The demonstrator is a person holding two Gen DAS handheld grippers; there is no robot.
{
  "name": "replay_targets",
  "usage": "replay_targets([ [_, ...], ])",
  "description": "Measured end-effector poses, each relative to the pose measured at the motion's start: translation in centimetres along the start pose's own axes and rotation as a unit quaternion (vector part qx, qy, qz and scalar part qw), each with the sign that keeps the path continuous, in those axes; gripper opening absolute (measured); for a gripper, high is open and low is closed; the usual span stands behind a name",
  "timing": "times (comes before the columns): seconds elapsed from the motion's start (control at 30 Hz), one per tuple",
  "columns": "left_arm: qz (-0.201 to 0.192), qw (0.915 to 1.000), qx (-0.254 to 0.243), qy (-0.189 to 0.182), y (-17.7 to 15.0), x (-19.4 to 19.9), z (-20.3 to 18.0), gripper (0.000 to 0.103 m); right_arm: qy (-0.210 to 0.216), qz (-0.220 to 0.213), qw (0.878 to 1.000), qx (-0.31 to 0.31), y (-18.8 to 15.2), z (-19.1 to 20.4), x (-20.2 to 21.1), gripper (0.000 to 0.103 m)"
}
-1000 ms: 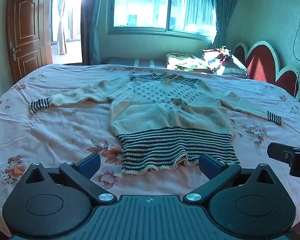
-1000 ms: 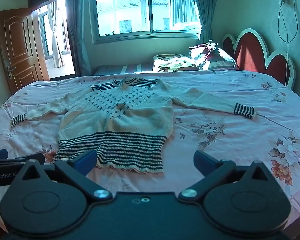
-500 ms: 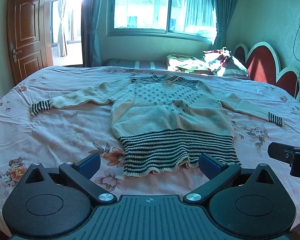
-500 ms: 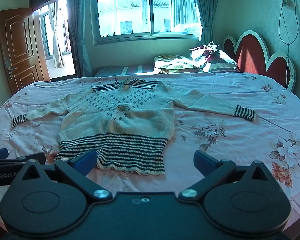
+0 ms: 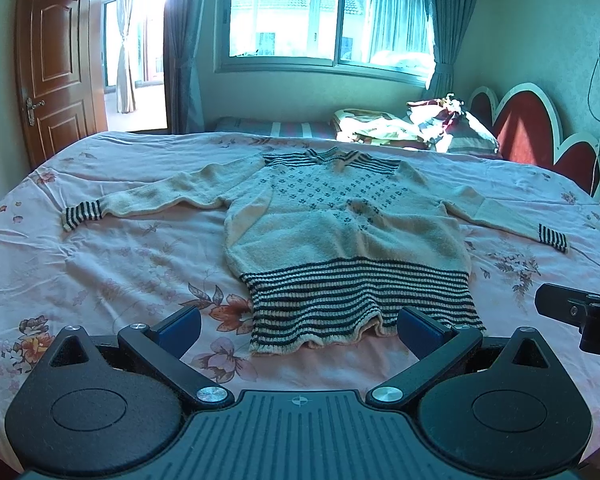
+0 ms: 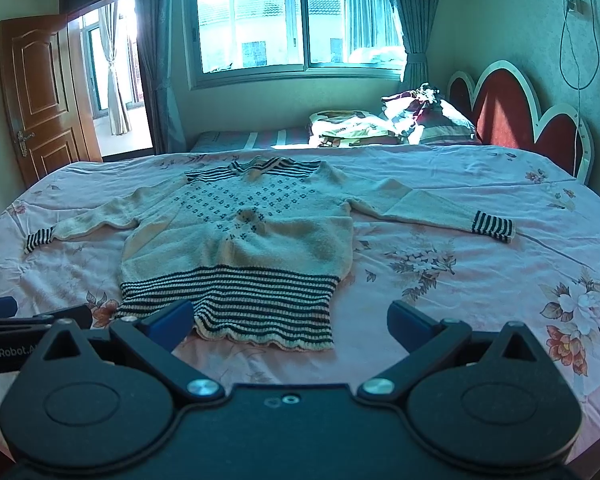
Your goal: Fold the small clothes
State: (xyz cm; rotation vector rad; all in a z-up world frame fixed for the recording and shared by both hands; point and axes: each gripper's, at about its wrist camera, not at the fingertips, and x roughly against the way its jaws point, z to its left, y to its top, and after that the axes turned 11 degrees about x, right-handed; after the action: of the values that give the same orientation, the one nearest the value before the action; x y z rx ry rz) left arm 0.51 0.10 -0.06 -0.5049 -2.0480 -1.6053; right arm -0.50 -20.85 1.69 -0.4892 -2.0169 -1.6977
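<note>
Little has shifted since the earlier frames: both views have been raised slightly, and the sweater sits a touch lower in view. It is laid flat and unfolded across the middle of the bed, collar far, striped hem near, sleeves spread left and right. The left hand-held gripper is held above the near bed edge just short of the hem, jaws spread wide and empty. The right hand-held gripper is likewise held agape beside the hem's right corner, nothing between its fingers. Bedding is piled by the red headboard at far right.
</note>
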Motion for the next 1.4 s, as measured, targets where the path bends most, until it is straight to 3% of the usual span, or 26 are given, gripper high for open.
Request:
replay_targets([
  [1.4, -0.001, 1.0, -0.008, -0.003, -0.01, -0.15, -0.18, 0.103, -0.002, -0.001, 1.0, -0.003, -0.13, 0.01, -0.22, 0.102],
])
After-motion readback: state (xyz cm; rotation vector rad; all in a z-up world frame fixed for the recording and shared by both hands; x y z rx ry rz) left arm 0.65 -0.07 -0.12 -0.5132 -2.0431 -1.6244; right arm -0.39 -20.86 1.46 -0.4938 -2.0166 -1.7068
